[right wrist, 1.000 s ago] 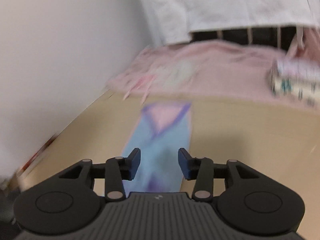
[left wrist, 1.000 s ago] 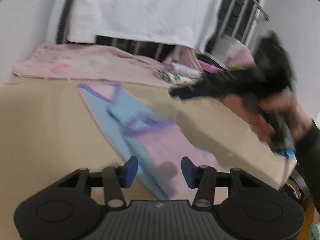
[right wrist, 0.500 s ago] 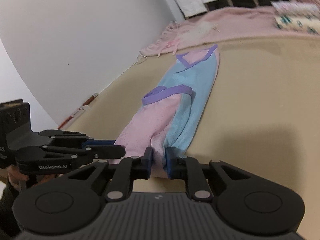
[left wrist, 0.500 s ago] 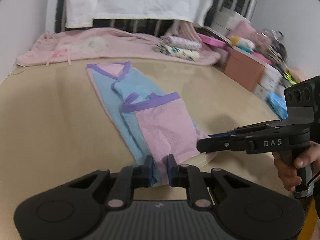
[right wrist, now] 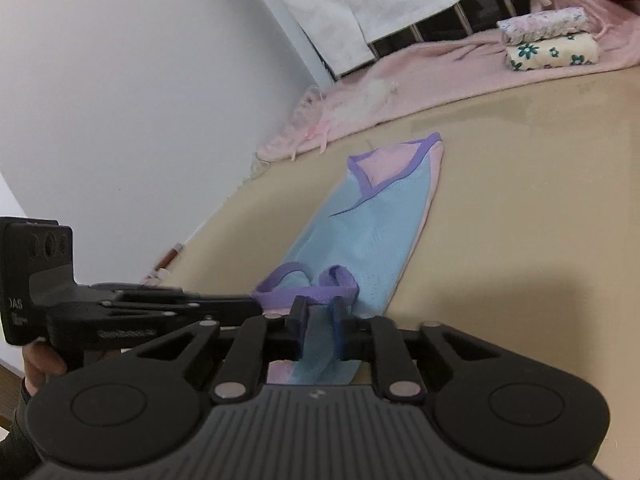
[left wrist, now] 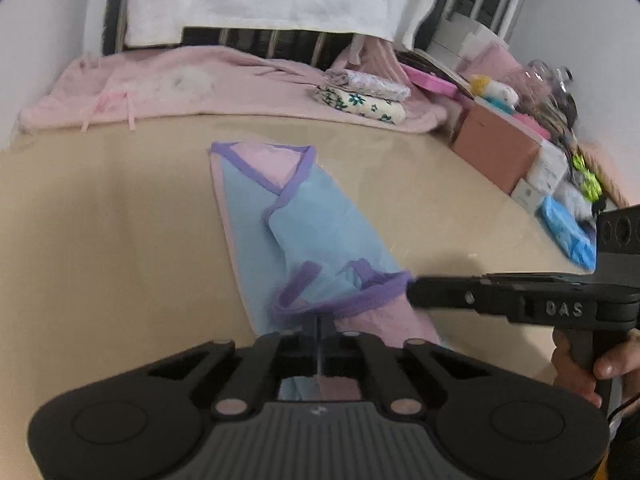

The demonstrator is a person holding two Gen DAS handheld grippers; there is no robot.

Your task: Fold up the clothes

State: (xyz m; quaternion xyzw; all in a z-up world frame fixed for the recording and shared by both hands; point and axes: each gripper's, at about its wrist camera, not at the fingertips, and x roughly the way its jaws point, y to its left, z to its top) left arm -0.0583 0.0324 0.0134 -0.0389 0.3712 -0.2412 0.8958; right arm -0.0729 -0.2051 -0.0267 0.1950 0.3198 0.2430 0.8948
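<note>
Here, both the left tongs [left wrist: 320,330] and right tongs [right wrist: 319,320] have just closed, pinching the near hem of the garment [left wrist: 304,236] on the tan worktop [left wrist: 100,248]; lift both corners evenly toward its far neckline.

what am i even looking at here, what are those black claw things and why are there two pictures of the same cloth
Those black claws are hand-held grippers, one in each of a person's hands, each with a camera looking along its fingers. So the two pictures show one moment from two sides. The left gripper and the right gripper have both just been closing and now pinch the near end of a blue and pink garment with purple trim. It lies on a tan surface. Further back are a pink blanket and two folded cloths. Each view also catches the other gripper from the side.
</note>
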